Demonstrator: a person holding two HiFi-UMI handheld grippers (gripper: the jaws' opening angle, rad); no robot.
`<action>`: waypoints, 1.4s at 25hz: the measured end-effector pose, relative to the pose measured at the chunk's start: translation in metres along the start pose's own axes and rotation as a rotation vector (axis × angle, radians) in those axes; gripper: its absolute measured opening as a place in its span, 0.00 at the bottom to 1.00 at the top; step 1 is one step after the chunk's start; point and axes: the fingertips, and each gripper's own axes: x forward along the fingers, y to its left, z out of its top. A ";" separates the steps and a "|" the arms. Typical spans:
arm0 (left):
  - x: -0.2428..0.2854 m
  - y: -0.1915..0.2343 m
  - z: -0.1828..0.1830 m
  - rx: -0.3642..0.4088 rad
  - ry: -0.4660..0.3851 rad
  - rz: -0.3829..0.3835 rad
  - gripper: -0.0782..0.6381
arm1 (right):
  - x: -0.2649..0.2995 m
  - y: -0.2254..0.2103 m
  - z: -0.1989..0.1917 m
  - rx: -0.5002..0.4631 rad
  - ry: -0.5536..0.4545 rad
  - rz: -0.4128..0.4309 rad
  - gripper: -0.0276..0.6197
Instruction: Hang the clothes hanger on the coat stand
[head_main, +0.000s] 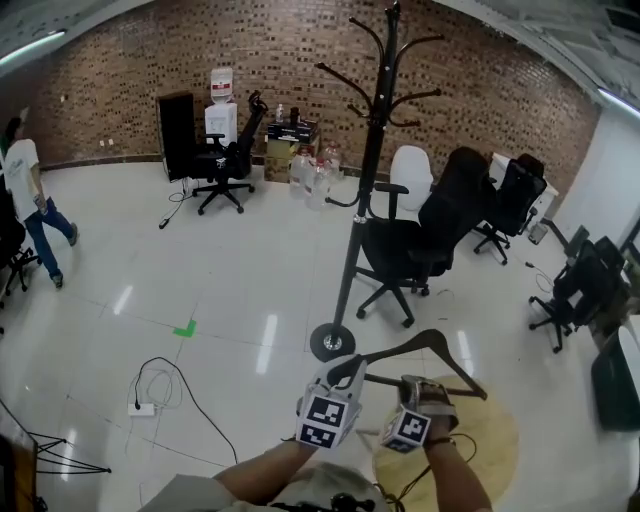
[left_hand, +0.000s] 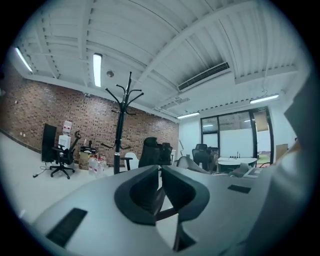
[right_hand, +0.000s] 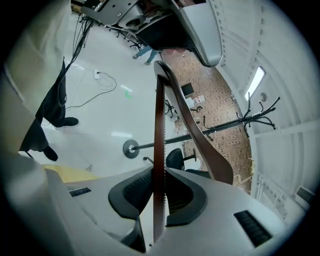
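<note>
A dark brown wooden clothes hanger (head_main: 432, 347) hangs in the air in front of me, held by both grippers. My left gripper (head_main: 345, 372) is shut on its left end, and brown wood shows between the jaws of the left gripper (left_hand: 160, 172). My right gripper (head_main: 410, 385) is shut on the hanger's lower bar (right_hand: 159, 140), which runs straight up between the pads of the right gripper (right_hand: 159, 175). The hanger's curved shoulder (right_hand: 200, 140) rises beside the bar. The black coat stand (head_main: 372, 170) rises just beyond, its round base (head_main: 332, 342) close to the left gripper and its hooks high above.
A black office chair (head_main: 415, 245) stands right beside the coat stand, with more chairs to the right. A person (head_main: 25, 195) walks at the far left. A cable and power strip (head_main: 145, 405) lie on the floor. A round yellowish mat (head_main: 490, 445) is under my right arm.
</note>
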 end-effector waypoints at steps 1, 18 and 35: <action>-0.008 0.016 0.002 -0.002 -0.017 0.015 0.15 | 0.004 -0.004 0.015 -0.011 -0.006 -0.027 0.12; 0.002 0.328 0.105 0.029 -0.127 0.115 0.14 | 0.141 -0.183 0.301 -0.065 -0.084 -0.225 0.12; 0.095 0.526 0.233 0.168 -0.234 0.053 0.14 | 0.262 -0.397 0.424 -0.116 -0.011 -0.408 0.12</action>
